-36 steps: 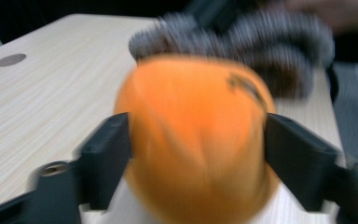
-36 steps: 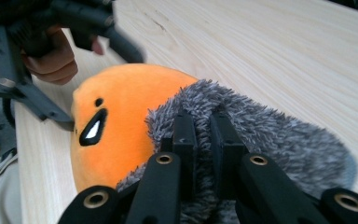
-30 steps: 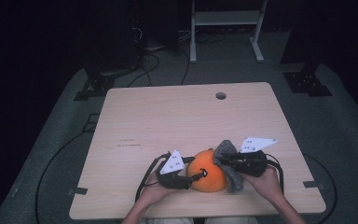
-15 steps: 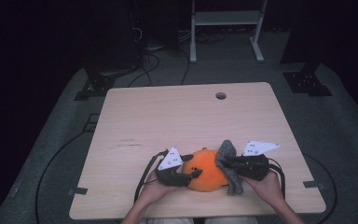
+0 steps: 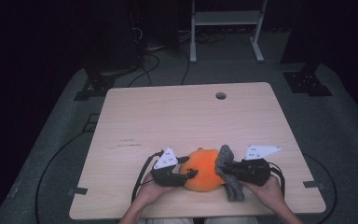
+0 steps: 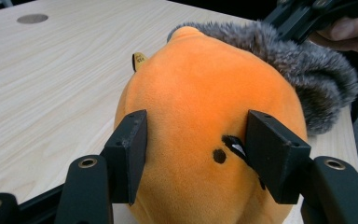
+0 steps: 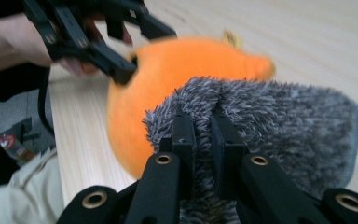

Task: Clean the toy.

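High view shows us both forearms entering from the bottom edge, with the hands close together near the front edge of the light wooden table (image 5: 177, 116). The left gripper (image 5: 190, 176) lies almost level and points to the right; its jaws have just been closing, and they press on the round orange plush toy (image 5: 204, 169) from two sides. In the left gripper view we see both black pads (image 6: 131, 151) sunk a little into the orange fabric, one beside a small black stitched mark. The right gripper (image 5: 227, 170) points to the left, and its jaws are closed tight on the grey fluffy cloth (image 5: 228, 179), which touches the right side of the toy. The toy rests on the table between the two grippers. Around the table we see grey carpet (image 5: 340, 140), black cables (image 5: 154, 65) and a white metal frame (image 5: 226, 28) in a dark room.
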